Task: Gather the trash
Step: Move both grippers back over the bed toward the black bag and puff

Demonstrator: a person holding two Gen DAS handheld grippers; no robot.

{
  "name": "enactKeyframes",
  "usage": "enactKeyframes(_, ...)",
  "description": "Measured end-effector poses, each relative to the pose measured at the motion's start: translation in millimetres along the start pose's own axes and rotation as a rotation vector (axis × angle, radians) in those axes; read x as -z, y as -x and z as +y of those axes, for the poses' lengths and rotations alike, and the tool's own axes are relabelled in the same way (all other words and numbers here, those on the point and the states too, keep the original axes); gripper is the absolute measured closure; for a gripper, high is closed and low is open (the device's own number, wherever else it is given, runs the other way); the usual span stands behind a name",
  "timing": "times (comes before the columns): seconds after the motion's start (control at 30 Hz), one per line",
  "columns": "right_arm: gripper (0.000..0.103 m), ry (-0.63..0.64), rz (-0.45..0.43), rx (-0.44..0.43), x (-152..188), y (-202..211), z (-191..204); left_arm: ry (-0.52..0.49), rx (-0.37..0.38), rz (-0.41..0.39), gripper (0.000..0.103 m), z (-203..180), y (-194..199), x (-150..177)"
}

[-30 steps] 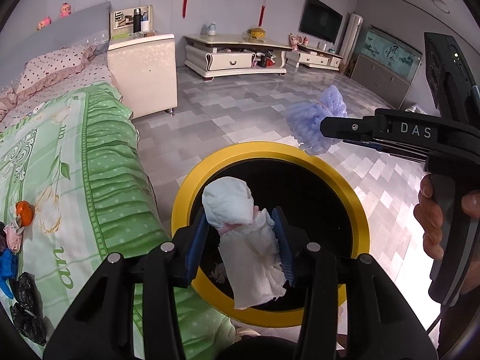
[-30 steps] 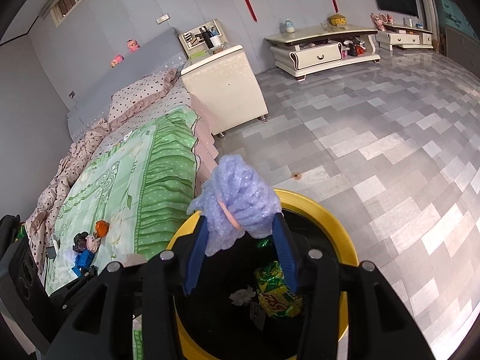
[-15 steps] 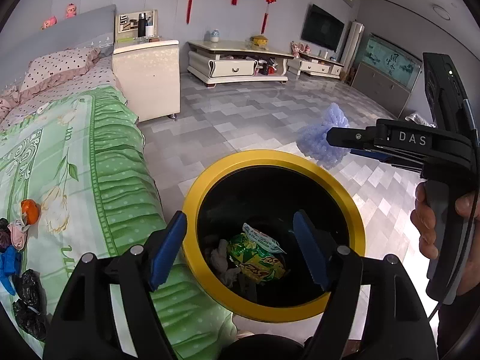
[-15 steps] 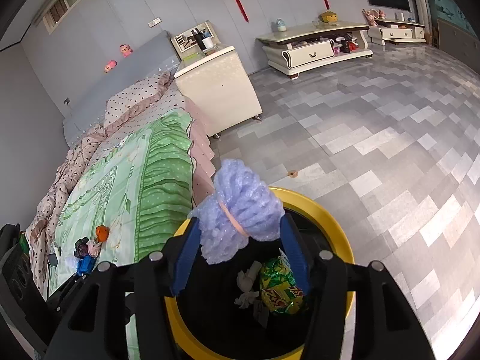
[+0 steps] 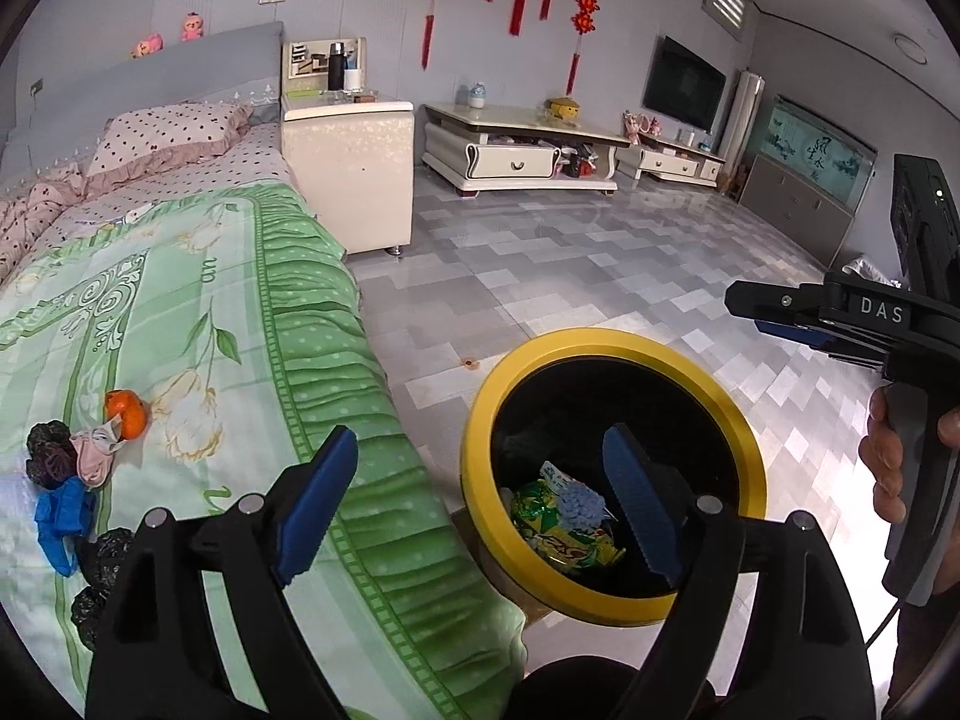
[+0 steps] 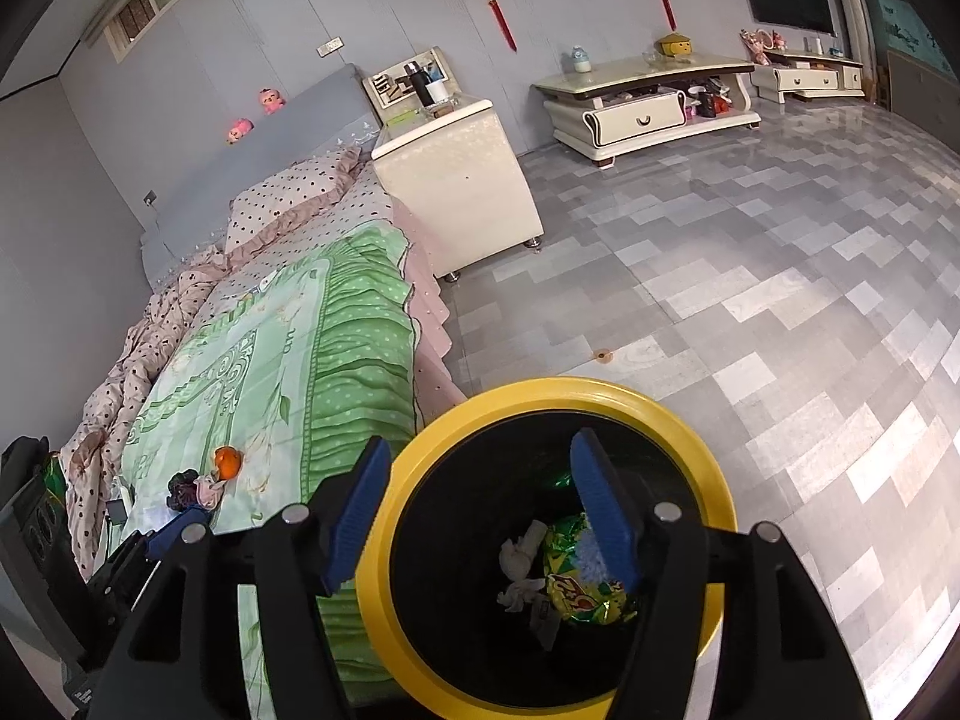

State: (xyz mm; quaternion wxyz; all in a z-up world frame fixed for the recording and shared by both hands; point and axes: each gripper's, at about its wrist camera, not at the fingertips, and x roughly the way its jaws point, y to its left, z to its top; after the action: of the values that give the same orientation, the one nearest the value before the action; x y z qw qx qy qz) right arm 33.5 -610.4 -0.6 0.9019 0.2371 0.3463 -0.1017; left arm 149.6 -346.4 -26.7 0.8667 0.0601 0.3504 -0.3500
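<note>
Hanging over the round yellow-rimmed black trash bin [image 6: 717, 483], the right gripper [image 6: 480, 501] has its 2 blue pads spread apart with nothing between them; the jaws have just been opening. The crumpled lilac-blue puff of plastic wrap [image 6: 591, 558] lies down inside the bin, on top of the shiny green-and-yellow snack bag [image 6: 579, 591], with a few scrunched white tissues [image 6: 522, 564] beside it toward the bed side of the bin floor.

The left gripper [image 5: 480, 510] is released too, jaws just been opening and now really wide, nothing held. From its camera one pad sits over the edge of the green floral bedspread [image 5: 198, 336] and the other over the bin's mouth. The same wrap and snack bag show in the bin from this view.

More trash sits on the bedspread near its left edge: a small orange peel-like lump [image 5: 126, 414], a pinkish crumpled wad [image 5: 93, 450], 2 dark purple crinkly bits [image 5: 45, 450], a blue plastic scrap [image 5: 60, 516] and some black crumpled bags [image 5: 105, 552], all bunched close together.

The bin stands on the grey tiled floor [image 6: 750, 252], right against the side of the bed. A person's hand [image 5: 888, 456] grips the right gripper's handle at the right edge of the left view.
</note>
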Motion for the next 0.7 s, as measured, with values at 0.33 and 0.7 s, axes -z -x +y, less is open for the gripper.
enactKeyframes(0.33, 0.043, 0.083, -0.016, -0.071, 0, 7, 58, 0.056, -0.094, -0.053, 0.022, 59, 42, 1)
enactKeyframes(0.7, 0.041, 0.183, -0.012, -0.166, 5, 2, 137, 0.150, -0.216, -0.095, 0.020, 140, 84, 10)
